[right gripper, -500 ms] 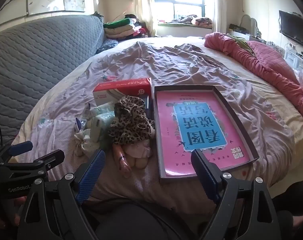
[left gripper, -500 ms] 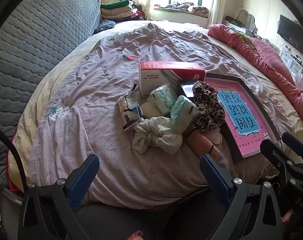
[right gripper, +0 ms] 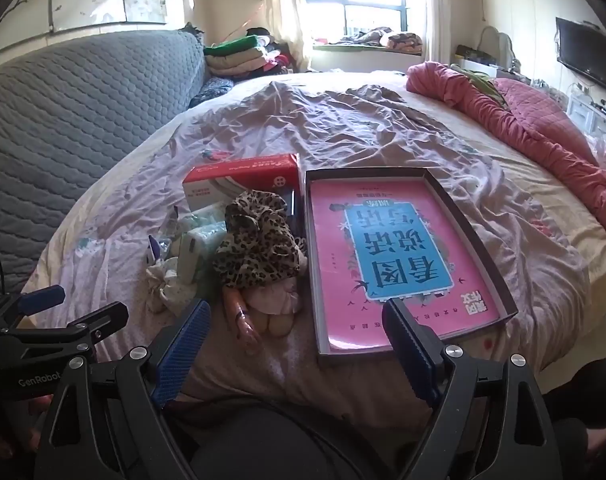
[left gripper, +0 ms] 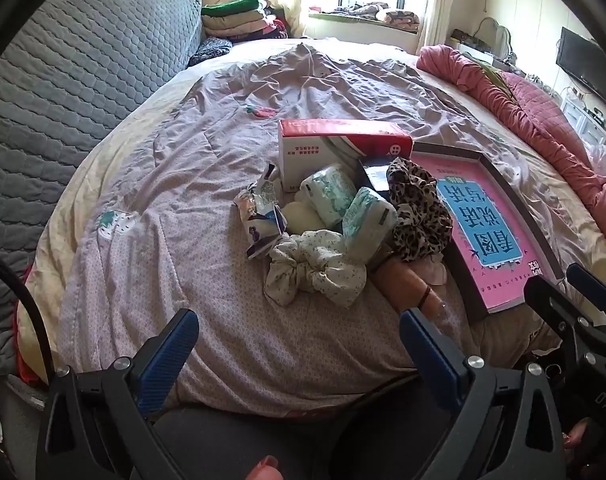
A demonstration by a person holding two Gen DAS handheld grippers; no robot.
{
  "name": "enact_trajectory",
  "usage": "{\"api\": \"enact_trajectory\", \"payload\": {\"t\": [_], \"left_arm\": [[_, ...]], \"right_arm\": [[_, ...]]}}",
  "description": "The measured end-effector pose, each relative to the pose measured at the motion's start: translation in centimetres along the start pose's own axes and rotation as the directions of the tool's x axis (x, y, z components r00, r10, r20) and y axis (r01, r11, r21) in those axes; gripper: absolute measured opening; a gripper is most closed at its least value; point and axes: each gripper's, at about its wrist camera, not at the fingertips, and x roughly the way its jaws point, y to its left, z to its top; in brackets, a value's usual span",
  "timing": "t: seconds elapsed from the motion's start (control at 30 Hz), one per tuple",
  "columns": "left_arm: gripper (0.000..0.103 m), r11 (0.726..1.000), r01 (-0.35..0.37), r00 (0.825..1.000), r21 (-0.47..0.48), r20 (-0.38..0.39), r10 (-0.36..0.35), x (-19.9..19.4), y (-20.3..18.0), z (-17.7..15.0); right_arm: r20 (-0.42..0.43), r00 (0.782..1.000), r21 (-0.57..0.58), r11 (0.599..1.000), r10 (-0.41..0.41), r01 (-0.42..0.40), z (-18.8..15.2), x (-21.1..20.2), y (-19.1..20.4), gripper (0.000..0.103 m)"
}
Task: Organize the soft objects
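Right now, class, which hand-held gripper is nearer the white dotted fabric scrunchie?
Left. The left hand-held gripper faces the white dotted fabric scrunchie; the right hand-held gripper sits off to its right.

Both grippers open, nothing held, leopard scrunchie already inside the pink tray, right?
Not quite. The leopard scrunchie isn't in the pink tray; it lies on the bed just left of the tray's wall, atop the pile of soft items, as the right wrist view shows. The rest holds: the left gripper and right gripper are both open and empty.

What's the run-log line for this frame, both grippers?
left gripper: open, empty | right gripper: open, empty | soft pile: leopard scrunchie, white scrunchie untouched | tray: pink book only
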Motion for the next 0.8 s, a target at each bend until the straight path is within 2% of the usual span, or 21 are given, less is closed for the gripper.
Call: {"api": "enact_trajectory", "payload": {"t": [0.8], "left_arm": [[0.101, 1.0, -0.006, 1.0, 0.006, 0.0, 0.006, 0.03, -0.74, 0.45]], "right_arm": [[0.008, 1.0, 0.013, 1.0, -0.005, 0.005, -0.16, 0.23, -0.32, 0.088]]}}
